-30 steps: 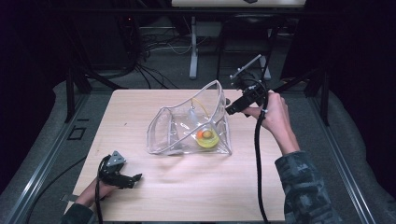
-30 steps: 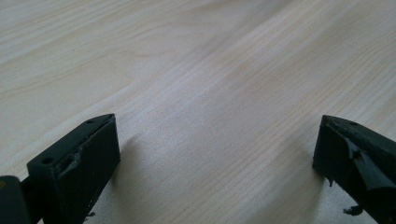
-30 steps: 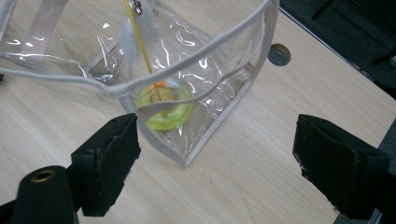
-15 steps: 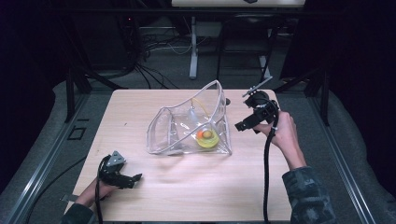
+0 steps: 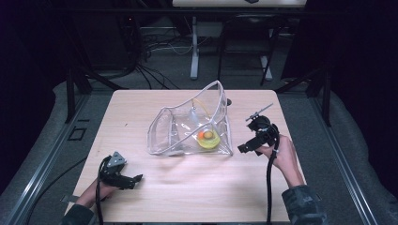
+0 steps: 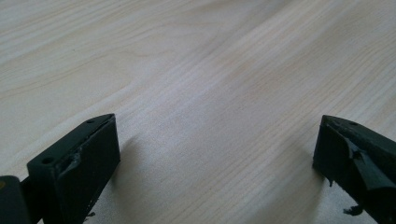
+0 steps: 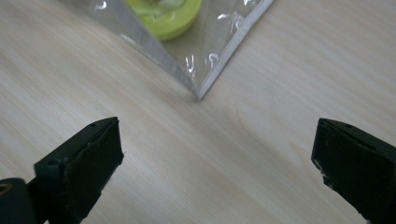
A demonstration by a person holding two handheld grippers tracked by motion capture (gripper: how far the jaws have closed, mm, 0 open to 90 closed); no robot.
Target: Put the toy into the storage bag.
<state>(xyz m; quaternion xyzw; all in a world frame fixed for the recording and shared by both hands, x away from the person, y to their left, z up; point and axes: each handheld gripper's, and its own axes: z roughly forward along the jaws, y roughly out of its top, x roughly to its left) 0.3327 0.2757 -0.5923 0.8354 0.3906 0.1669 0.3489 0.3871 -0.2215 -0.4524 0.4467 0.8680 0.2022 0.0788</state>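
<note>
A clear plastic bag stands on the middle of the light wooden desk, its mouth raised and open toward the far right. Inside, on the bag's floor near its right front corner, sits a yellow-green bowl with something orange in it; what the orange piece is cannot be told. A thin yellowish strand and a small pale piece hang higher inside the bag, too small to name.

Right tool: held in the person's right hand, low over the desk just right of the bag's front right corner, tips aimed toward that corner. Its jaws have just been opening and stand wide apart with nothing between them. In the right gripper view the bag's corner lies ahead of the right tool, apart from both jaws, with the bowl behind the plastic. Cable trails down from the tool along the forearm.

Left tool: rests near the front left of the desk, well apart from the bag, left hand behind it. In the left gripper view the left tool has jaws spread wide over bare wood, empty.
</note>
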